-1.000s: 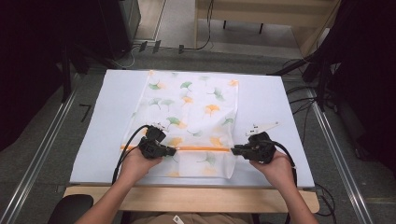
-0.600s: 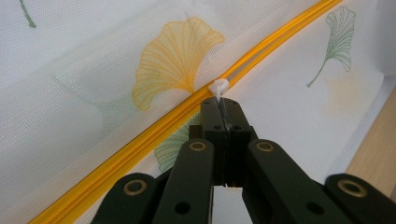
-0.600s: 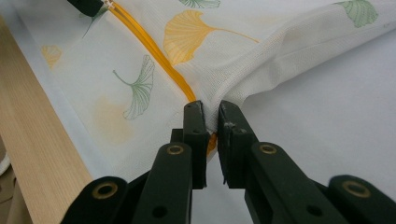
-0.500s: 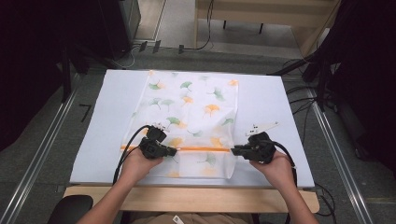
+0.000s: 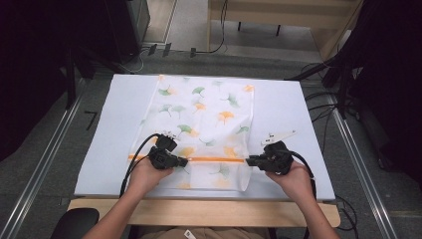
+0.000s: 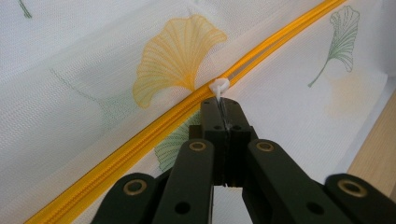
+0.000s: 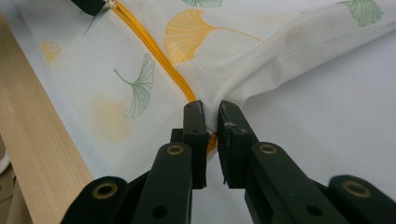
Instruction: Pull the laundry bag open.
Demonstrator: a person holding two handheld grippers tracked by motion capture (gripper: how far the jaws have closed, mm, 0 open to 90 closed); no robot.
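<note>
A white mesh bag point(image 5: 204, 119) printed with ginkgo leaves lies flat on the table, and an orange zipper point(image 5: 214, 160) runs across its near part. My left gripper point(image 5: 185, 161) sits on the zipper near its left end. In the left gripper view that gripper point(image 6: 223, 105) is shut on the small white zipper pull point(image 6: 219, 86). My right gripper point(image 5: 249, 160) is at the bag's right edge, level with the zipper. In the right gripper view its jaws point(image 7: 211, 112) pinch the bag's bunched edge point(image 7: 243, 79) just where the zipper point(image 7: 154, 46) ends.
A white mat point(image 5: 298, 114) covers the table, with a bare wooden strip point(image 5: 199, 211) along the near edge. Metal rails point(image 5: 45, 164) run down both sides. Cables point(image 5: 323, 94) lie on the floor to the right and at the back.
</note>
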